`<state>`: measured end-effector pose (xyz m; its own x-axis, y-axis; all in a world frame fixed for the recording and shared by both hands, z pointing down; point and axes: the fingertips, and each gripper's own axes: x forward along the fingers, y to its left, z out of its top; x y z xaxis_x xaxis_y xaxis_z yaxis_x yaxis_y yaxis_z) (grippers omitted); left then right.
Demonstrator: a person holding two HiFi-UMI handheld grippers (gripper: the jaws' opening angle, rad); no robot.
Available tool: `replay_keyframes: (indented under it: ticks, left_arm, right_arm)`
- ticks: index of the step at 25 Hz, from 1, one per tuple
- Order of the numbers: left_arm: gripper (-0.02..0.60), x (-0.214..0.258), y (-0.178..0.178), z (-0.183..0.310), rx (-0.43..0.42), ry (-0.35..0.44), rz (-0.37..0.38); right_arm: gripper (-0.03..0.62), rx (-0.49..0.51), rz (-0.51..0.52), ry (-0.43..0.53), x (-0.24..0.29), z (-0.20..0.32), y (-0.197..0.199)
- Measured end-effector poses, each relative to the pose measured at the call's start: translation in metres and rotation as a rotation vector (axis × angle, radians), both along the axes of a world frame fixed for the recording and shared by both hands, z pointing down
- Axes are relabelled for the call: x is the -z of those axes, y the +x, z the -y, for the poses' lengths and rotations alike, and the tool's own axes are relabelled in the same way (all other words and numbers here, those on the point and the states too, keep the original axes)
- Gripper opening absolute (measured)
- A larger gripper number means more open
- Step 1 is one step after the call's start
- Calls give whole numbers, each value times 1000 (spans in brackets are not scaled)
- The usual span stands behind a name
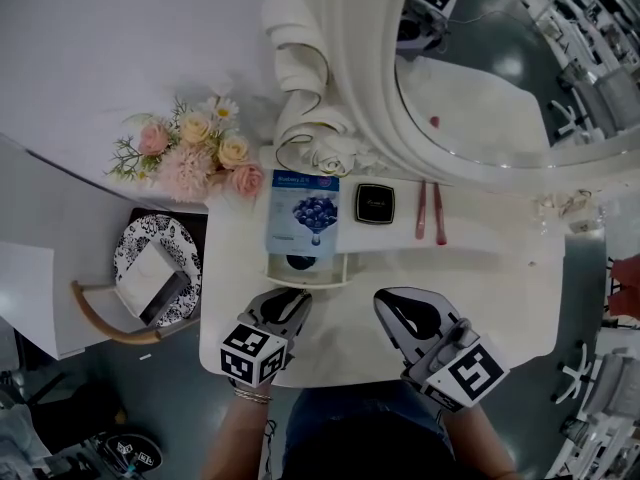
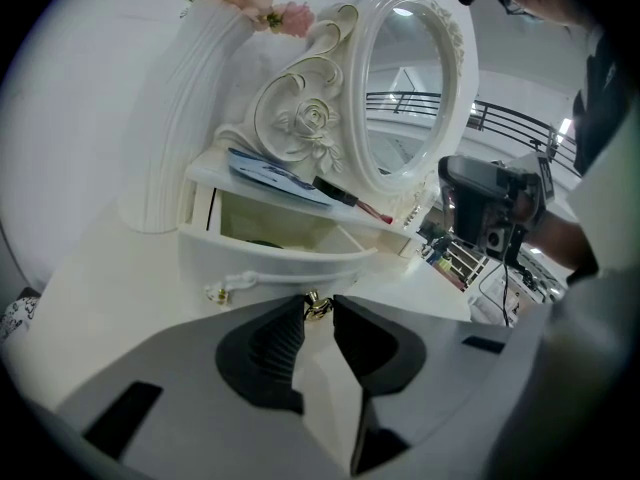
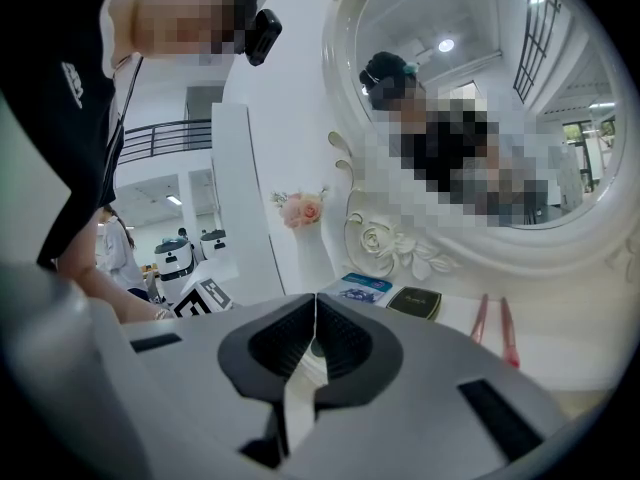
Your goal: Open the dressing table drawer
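The white dressing table's small drawer stands pulled partly out under the shelf; in the left gripper view its hollow inside shows. A white handle with gold fittings runs along the drawer's front. My left gripper sits at that front with its jaw tips closed on the handle's gold fitting. In the head view the left gripper touches the drawer's front edge. My right gripper hovers over the tabletop to the right of the drawer; in its own view the right gripper is shut and holds nothing.
On the shelf above the drawer lie a blue packet, a black compact and two pink sticks. A large oval mirror rises behind. Flowers stand at the left; a stool with a patterned plate is beside the table.
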<state>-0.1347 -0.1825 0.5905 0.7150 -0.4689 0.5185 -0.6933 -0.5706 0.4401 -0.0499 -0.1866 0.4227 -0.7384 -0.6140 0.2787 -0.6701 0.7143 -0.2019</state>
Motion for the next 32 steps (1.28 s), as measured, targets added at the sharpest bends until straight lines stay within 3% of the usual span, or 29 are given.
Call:
replay_keyframes:
  ticks: [18,32]
  left_arm:
    - [135,-2,-5,-15,14,-3,7]
    - [98,36,-1,-40,30,61,56]
  right_arm:
    - [18,-5,0,24,7,-5,-3]
    - [18,17,32,75,27,-15,25]
